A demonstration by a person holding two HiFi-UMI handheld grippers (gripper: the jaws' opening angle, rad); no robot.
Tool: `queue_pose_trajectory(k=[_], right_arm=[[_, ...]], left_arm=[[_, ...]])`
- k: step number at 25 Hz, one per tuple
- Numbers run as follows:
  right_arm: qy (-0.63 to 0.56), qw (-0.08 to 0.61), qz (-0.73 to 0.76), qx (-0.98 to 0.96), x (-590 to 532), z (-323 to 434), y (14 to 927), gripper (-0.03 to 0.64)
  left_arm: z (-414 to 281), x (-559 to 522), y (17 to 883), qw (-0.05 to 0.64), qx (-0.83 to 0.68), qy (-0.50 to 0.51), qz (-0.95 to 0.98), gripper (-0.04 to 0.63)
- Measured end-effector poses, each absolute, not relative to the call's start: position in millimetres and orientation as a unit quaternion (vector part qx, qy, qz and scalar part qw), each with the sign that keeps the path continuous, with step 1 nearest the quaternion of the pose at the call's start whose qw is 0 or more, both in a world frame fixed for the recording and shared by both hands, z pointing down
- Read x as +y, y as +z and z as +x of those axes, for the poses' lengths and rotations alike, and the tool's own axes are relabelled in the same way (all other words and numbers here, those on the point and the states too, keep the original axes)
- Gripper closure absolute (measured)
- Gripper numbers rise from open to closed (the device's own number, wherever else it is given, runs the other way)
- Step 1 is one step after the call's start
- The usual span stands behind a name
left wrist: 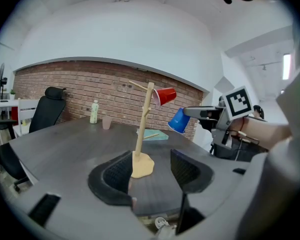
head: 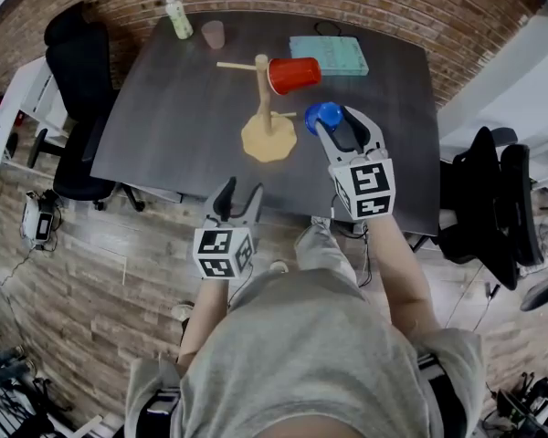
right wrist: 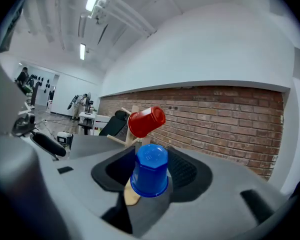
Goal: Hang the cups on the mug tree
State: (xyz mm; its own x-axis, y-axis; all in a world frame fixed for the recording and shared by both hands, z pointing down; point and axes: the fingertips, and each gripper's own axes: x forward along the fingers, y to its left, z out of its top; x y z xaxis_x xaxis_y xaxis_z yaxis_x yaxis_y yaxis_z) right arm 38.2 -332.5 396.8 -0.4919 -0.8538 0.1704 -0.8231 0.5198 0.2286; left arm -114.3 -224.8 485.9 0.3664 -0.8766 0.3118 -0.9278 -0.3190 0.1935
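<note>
The wooden mug tree (head: 265, 108) stands on the dark table (head: 183, 126), and a red cup (head: 294, 74) hangs tilted on one of its upper pegs. My right gripper (head: 333, 126) is shut on a blue cup (head: 323, 115), held in the air just right of the tree. In the right gripper view the blue cup (right wrist: 150, 170) sits bottom-up between the jaws, with the red cup (right wrist: 146, 121) beyond it. My left gripper (head: 236, 199) stands open and holds nothing at the table's near edge. In the left gripper view it faces the tree (left wrist: 144, 129), the red cup (left wrist: 163, 95) and the blue cup (left wrist: 179, 120).
At the table's far side stand a pale bottle (head: 178, 16) and a small pink cup (head: 214, 34), and a teal box (head: 329, 55) lies flat there. A black office chair (head: 78, 71) is at the left end and another (head: 498, 203) at the right.
</note>
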Motion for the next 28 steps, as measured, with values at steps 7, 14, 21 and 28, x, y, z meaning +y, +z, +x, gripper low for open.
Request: queue_pose_trajectory(k=[7, 14, 21, 28], right_arm=[[-0.08, 0.108, 0.461, -0.877, -309, 6, 369, 0.413], [-0.094, 0.092, 0.432, -0.892, -292, -26, 354, 0.413], [-0.106, 0.083, 0.409, -0.903, -286, -51, 343, 0.413], [-0.12, 0.084, 0.387, -0.91, -286, -78, 342, 0.413]], left_arm=[[-127, -210, 483, 0.167, -0.565, 0.071, 0.805, 0.364], [-139, -199, 481, 0.164, -0.575, 0.069, 0.799, 0.364], [-150, -190, 480, 0.165, -0.587, 0.067, 0.79, 0.364], [-160, -184, 480, 0.167, -0.601, 0.064, 0.779, 0.364]])
